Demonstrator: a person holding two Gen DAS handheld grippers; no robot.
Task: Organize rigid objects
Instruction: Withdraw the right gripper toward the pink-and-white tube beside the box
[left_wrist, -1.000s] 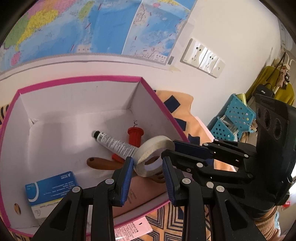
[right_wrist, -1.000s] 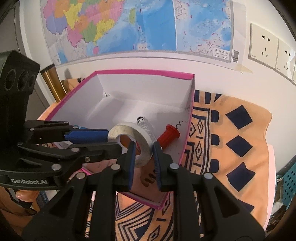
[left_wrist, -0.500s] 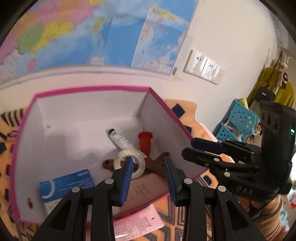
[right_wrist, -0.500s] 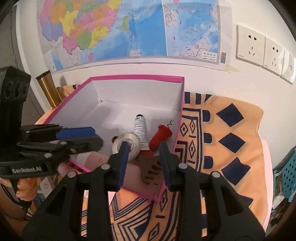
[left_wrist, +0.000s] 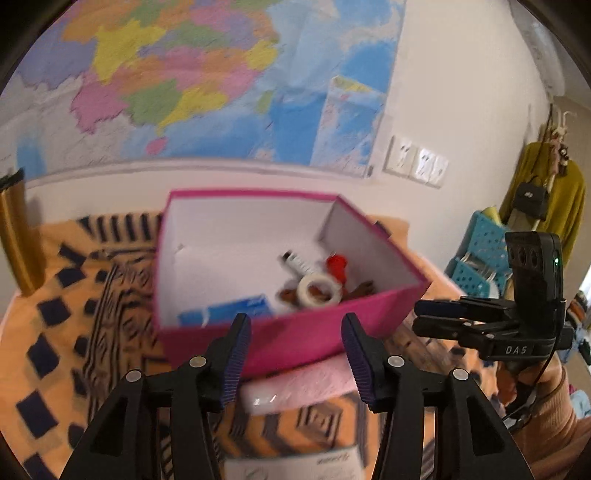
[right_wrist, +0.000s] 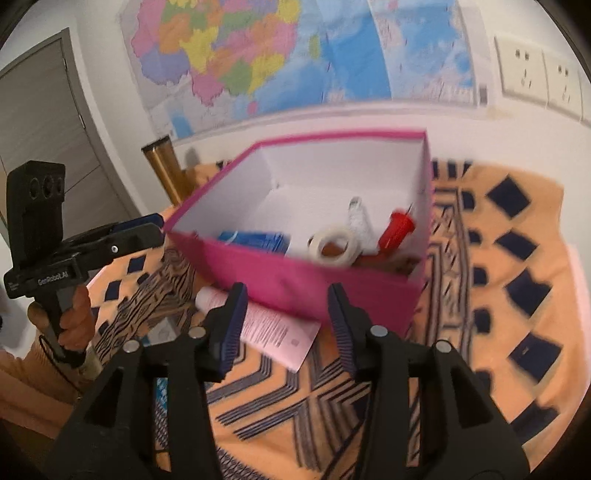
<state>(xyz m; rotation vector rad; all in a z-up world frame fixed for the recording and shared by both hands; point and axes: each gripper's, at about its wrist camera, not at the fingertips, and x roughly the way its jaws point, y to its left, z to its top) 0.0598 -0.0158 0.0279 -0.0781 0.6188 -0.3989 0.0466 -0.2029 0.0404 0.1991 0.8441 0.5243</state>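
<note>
I read "GenRobot.AI" on my left gripper (right_wrist: 136, 230) and "DAS" on my right gripper (left_wrist: 436, 317); both have just been opening, nothing between their jaws, pink box (right_wrist: 295, 284) ahead.

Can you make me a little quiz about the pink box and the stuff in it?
1. True or false: the roll of tape lies inside the pink box.
2. Which thing lies on the cloth outside the box, just in front of it? A) the red-handled corkscrew B) the pink tube C) the blue carton
3. Fill in: both the left gripper and the right gripper hold ____.

Key: 1 true. 2 B. 3 nothing; their jaws have just been opening and stand apart with no thing between them.
</note>
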